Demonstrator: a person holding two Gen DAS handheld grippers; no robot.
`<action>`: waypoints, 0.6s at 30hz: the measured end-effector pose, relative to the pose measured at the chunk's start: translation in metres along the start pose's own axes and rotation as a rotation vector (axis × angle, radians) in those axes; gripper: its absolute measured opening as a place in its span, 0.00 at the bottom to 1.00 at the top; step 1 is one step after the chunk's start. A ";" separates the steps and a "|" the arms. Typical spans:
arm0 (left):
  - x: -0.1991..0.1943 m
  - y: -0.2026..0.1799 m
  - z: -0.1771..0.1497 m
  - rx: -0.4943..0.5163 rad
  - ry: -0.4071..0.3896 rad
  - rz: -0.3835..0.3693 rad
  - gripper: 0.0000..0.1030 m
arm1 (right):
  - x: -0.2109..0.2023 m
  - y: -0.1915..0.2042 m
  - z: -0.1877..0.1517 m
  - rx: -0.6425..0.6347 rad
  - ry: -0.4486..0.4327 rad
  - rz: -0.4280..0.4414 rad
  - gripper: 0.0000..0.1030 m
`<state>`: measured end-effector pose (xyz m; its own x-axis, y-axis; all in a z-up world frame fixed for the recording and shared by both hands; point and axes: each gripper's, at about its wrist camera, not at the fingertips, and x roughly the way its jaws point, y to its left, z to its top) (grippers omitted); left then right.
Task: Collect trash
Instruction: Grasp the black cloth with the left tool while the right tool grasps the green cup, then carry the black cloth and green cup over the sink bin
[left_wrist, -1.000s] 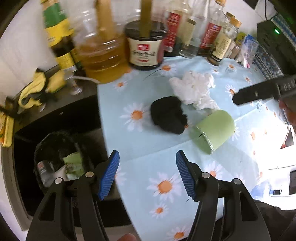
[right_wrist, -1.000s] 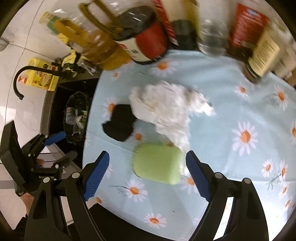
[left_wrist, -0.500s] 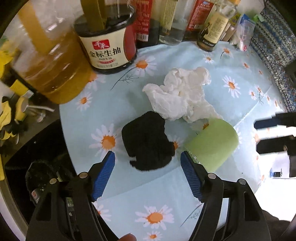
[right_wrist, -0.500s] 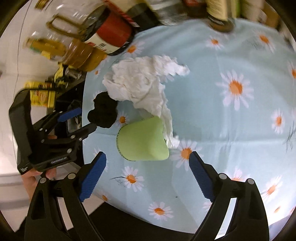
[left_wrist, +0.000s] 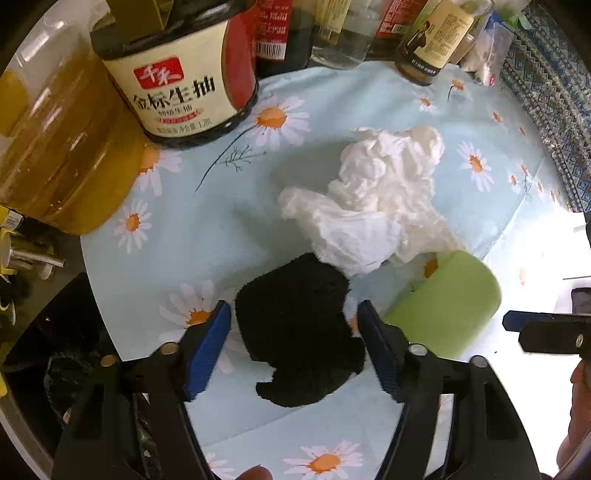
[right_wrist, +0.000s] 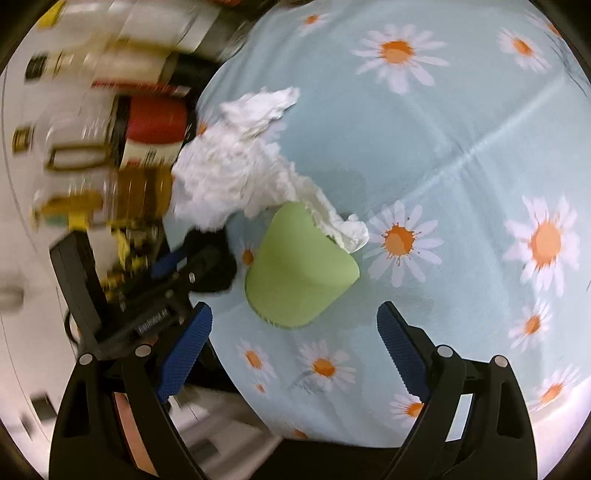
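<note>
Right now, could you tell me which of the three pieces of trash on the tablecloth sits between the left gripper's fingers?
The black fuzzy clump: it lies between the open left gripper. The crumpled white tissue lies beyond it, the green cup off to its right.

A home kitchen: condiment bottles (soy sauce, oil) crowd a daisy-print tablecloth.

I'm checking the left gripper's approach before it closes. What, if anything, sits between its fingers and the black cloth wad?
Nothing visible does. The black cloth wad already lies between the left gripper's open fingers, with bare tablecloth around them. The white tissue only touches the wad's far edge.
</note>
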<state>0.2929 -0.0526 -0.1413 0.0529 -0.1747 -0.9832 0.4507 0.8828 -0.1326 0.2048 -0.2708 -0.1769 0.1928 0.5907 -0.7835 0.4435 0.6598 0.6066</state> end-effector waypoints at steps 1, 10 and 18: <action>0.002 0.002 -0.001 -0.002 0.003 -0.007 0.61 | 0.004 0.000 -0.001 0.041 -0.007 0.014 0.87; 0.000 0.010 -0.004 0.008 -0.024 -0.049 0.56 | 0.031 0.003 -0.002 0.185 -0.048 0.011 0.87; -0.016 0.023 -0.020 0.005 -0.065 -0.091 0.56 | 0.040 0.009 0.003 0.214 -0.084 -0.031 0.87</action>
<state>0.2844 -0.0203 -0.1310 0.0696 -0.2819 -0.9569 0.4609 0.8598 -0.2198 0.2196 -0.2425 -0.2034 0.2442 0.5254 -0.8151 0.6244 0.5579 0.5467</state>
